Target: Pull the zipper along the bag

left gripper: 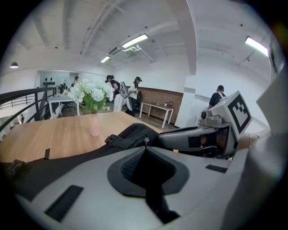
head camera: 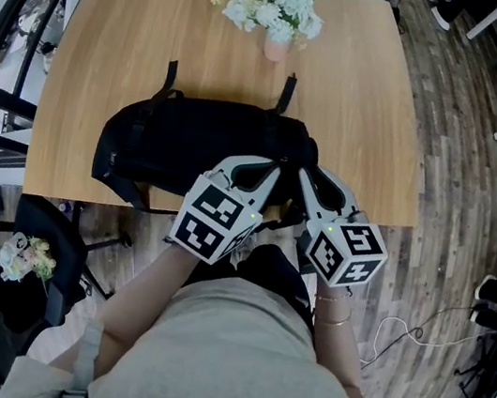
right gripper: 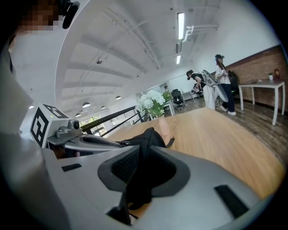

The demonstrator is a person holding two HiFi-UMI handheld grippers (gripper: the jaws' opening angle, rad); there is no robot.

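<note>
A black bag point(head camera: 190, 150) lies across the wooden table point(head camera: 93, 52), its straps pointing to the far side. Both grippers meet at the bag's near right end. My left gripper point(head camera: 276, 168) is shut, and a small metal zipper pull point(left gripper: 146, 141) sticks out at its closed tips point(left gripper: 145, 147). My right gripper point(head camera: 302, 174) sits just to the right of it, and its jaws point(right gripper: 143, 146) pinch a fold of the bag's black fabric point(right gripper: 150, 134). In the right gripper view the left gripper point(right gripper: 90, 139) comes in from the left, its tip against the bag.
A pink vase of white flowers point(head camera: 275, 7) stands at the table's far edge, behind the bag. The near table edge runs just under the grippers. A black chair point(head camera: 33, 232) stands at the lower left. People stand far off in the room point(left gripper: 135, 87).
</note>
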